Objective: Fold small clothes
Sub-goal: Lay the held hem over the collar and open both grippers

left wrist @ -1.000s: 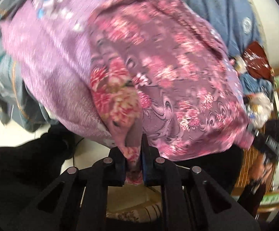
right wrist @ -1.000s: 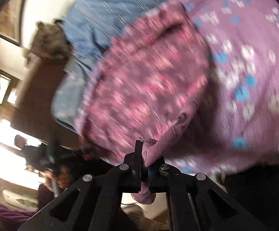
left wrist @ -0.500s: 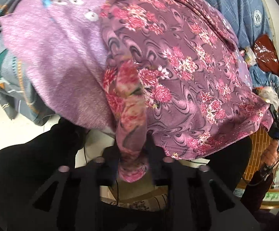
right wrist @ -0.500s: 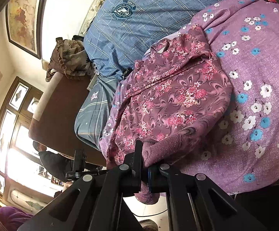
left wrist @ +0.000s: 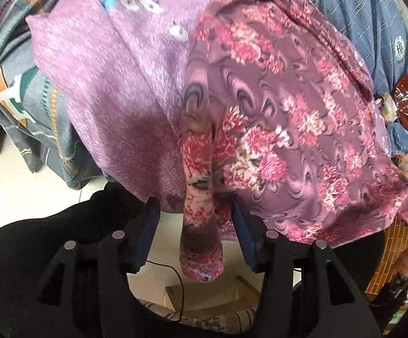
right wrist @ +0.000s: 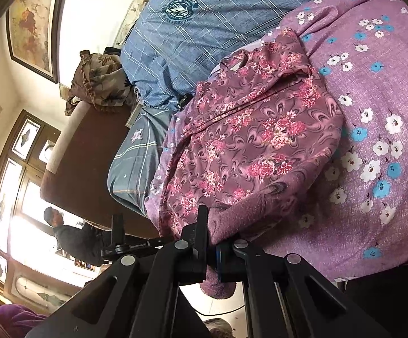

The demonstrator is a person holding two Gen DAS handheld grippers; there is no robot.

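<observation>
The left gripper (left wrist: 194,219) has its jaws spreading apart, and a hanging fold of the rose-patterned garment (left wrist: 288,118) dangles loose between them, neither blue pad (left wrist: 243,231) pressing on it. The right gripper (right wrist: 211,242) is clamped tight on another edge of that same garment (right wrist: 246,146), a fuzzy mauve tuft poking out below its fingers. The garment lies spread on a purple blanket with white and blue flowers (right wrist: 378,140), its near edge drooping over the side. Behind it lies a blue plaid quilt with a crest (right wrist: 192,28). Farther off, a person (right wrist: 74,239) stands by the bright windows (right wrist: 15,197), and a framed picture (right wrist: 32,19) hangs on the wall.
</observation>
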